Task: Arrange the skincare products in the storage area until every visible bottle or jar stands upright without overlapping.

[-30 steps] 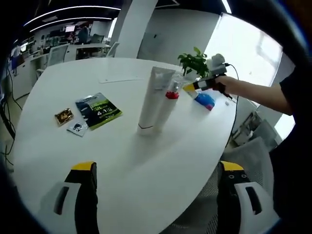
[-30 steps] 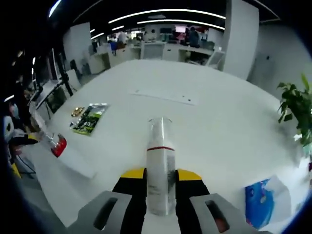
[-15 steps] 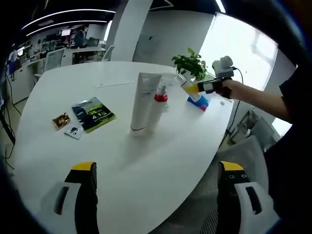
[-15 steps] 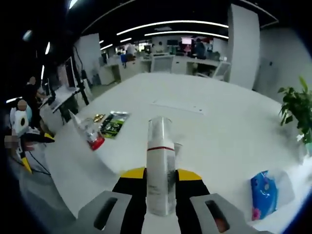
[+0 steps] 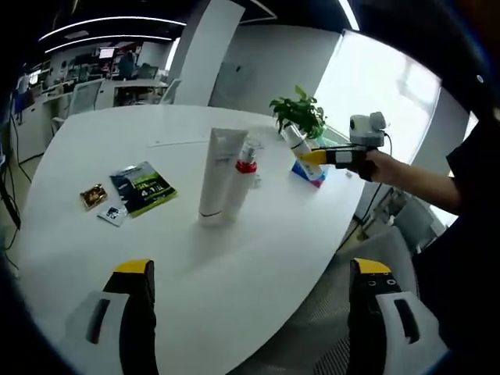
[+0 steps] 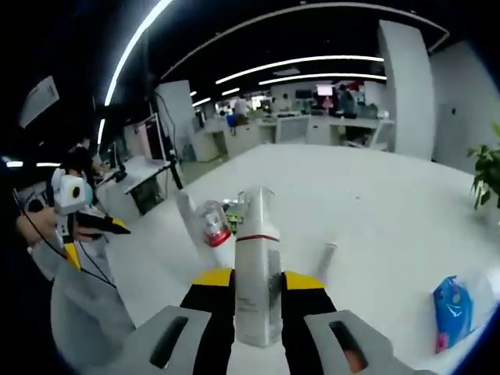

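Gripping 1 bottle [image 6: 258, 269], 2 tubes [image 5: 212, 173] upright

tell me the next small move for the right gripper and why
Probably lower the bottle upright onto bare table beside the tall tube and red-collared bottle: the right gripper is shut on it in the air, while those two already stand.

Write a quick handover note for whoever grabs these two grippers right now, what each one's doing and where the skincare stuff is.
Left gripper: open, holding nothing, over the near edge of the white table.
Right gripper: shut on a white bottle with a clear cap, held up off the table.
Done: the tall white tube and the red-collared bottle stand upright, close beside each other mid-table.
Left: set the held bottle upright near them without overlap. The sachets and the blue packet lie flat.
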`<state>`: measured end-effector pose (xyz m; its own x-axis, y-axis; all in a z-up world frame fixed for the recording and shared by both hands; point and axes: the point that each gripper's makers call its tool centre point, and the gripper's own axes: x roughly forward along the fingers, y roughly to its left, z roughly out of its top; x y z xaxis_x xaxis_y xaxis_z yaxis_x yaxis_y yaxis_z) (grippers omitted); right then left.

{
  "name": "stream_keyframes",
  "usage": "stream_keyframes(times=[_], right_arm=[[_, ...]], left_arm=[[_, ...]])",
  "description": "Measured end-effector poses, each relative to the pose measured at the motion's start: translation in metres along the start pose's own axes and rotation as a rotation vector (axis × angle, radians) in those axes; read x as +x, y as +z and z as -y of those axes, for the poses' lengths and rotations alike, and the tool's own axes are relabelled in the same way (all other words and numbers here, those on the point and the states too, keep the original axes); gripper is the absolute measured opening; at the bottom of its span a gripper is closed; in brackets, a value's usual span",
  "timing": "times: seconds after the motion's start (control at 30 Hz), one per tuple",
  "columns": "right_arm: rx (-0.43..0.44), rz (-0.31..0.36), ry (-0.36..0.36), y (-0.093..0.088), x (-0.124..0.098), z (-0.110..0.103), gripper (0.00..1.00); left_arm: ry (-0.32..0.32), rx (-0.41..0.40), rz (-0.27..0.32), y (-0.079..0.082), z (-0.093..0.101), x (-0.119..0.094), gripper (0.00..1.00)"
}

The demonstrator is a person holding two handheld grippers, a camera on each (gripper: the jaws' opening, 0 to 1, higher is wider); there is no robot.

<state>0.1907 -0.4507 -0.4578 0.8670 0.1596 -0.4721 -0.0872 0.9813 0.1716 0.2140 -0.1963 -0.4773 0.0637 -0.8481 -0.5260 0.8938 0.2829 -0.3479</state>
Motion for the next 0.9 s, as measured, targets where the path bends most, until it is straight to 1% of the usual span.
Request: stream_keyframes(times=[0.03,0.07,0.1,0.17,0.2,0.23,0.27,0.3,0.4,0.43,0.47,0.5,0.53,0.57,0.63,0.67,0.73,0.8,0.83,0.87,0.9], right_arm=[[0.000,0.007,0.010,0.000,-0.001,-0.007,0.14],[0.010,0.018,0.051,0.002,-0.001,-0.017,0.14],[0.007,0.038,0.068,0.006,-0.002,-0.023,0.14],[0.007,0.058,0.130,0.010,-0.002,-0.036,0.14],[0.002,0.084,0.153,0.014,-0.003,-0.042,0.14],[0.008,0.095,0.177,0.017,-0.004,-0.048,0.14],[0.029,0.113,0.230,0.021,-0.006,-0.058,0.14],[0.034,0.121,0.240,0.022,-0.007,-0.061,0.14],[0.075,0.169,0.347,0.031,-0.011,-0.085,0.14],[0.085,0.180,0.364,0.033,-0.013,-0.090,0.14],[0.103,0.180,0.415,0.034,-0.015,-0.100,0.14],[0.118,0.189,0.436,0.035,-0.016,-0.105,0.14],[0.122,0.198,0.437,0.036,-0.016,-0.106,0.14],[0.149,0.209,0.481,0.038,-0.018,-0.115,0.14],[0.182,0.226,0.517,0.040,-0.018,-0.123,0.14],[0.208,0.229,0.565,0.040,-0.021,-0.132,0.14],[0.231,0.247,0.587,0.043,-0.022,-0.138,0.14],[0.256,0.245,0.643,0.043,-0.026,-0.148,0.14],[0.254,0.252,0.642,0.043,-0.026,-0.149,0.14],[0.268,0.254,0.673,0.044,-0.029,-0.154,0.14],[0.281,0.258,0.722,0.046,-0.034,-0.163,0.14]], left_arm=[[-0.001,0.004,0.000,0.001,0.001,0.000,0.96],[-0.005,0.007,0.000,0.002,0.004,0.000,0.96],[-0.012,0.003,0.004,0.003,0.006,-0.001,0.96],[-0.032,-0.020,0.034,0.010,0.010,-0.002,0.96],[-0.036,-0.029,0.048,0.013,0.011,-0.003,0.96],[-0.038,-0.030,0.053,0.015,0.011,-0.003,0.96],[-0.039,-0.029,0.057,0.017,0.014,-0.004,0.96],[-0.039,-0.027,0.059,0.018,0.015,-0.004,0.96],[-0.041,-0.015,0.057,0.020,0.018,-0.004,0.96],[-0.044,-0.014,0.059,0.021,0.019,-0.004,0.96],[-0.046,-0.014,0.061,0.022,0.020,-0.004,0.96],[-0.054,-0.017,0.067,0.024,0.022,-0.004,0.96],[-0.058,-0.018,0.071,0.025,0.023,-0.004,0.96],[-0.075,-0.021,0.079,0.027,0.026,-0.004,0.95],[-0.093,-0.019,0.083,0.029,0.030,-0.005,0.92],[-0.118,-0.018,0.087,0.031,0.034,-0.005,0.90],[-0.155,-0.030,0.105,0.035,0.041,-0.007,0.88],[-0.199,-0.032,0.127,0.041,0.050,-0.009,0.84],[-0.208,-0.034,0.131,0.043,0.052,-0.010,0.82],[-0.224,-0.032,0.140,0.047,0.056,-0.012,0.80],[-0.239,-0.030,0.147,0.049,0.059,-0.013,0.79]])
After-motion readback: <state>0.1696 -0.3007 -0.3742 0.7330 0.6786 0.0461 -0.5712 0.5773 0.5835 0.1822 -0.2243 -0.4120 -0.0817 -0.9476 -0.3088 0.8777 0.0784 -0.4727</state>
